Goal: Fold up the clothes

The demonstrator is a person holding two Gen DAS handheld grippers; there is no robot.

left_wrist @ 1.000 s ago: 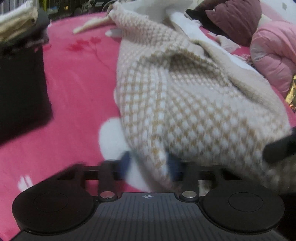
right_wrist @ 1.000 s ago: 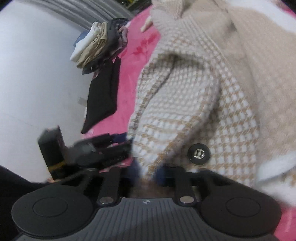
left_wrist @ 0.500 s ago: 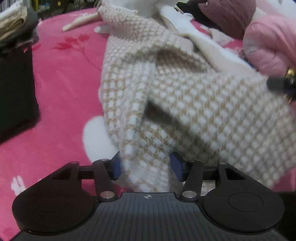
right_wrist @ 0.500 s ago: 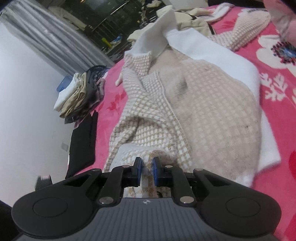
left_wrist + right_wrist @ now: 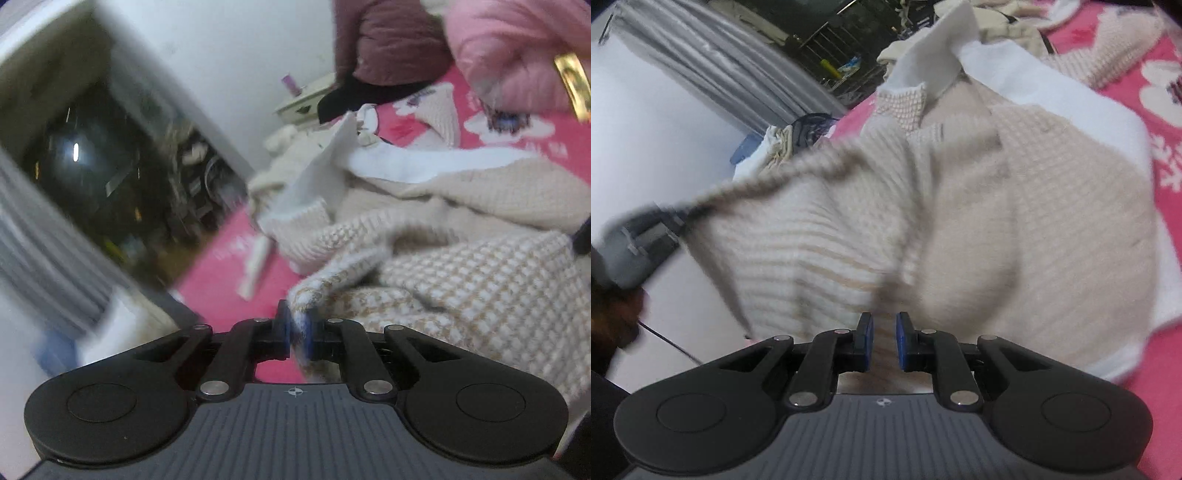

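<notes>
A cream and tan checked knit cardigan (image 5: 480, 295) with white trim lies rumpled on a pink flowered bedspread (image 5: 229, 277). My left gripper (image 5: 298, 332) is shut on a corner of its hem, which is lifted off the bed. In the right wrist view the cardigan (image 5: 1015, 221) fills the frame, its lower edge raised and blurred. My right gripper (image 5: 884, 339) is shut on that hem, with fabric pinched between the blue pads (image 5: 903, 343). The white collar (image 5: 942, 48) points up at the far end.
A stack of folded clothes (image 5: 790, 144) sits at the bed's far left edge by grey curtains (image 5: 720, 74). A pink padded jacket (image 5: 517, 55) and a maroon one (image 5: 388, 37) lie at the far right. A dark window (image 5: 92, 166) fills the left.
Both grippers have lifted the cardigan's hem off the bed and swung upward. The left gripper went from wide around the fabric to shut on it. Both views are blurred by motion.
</notes>
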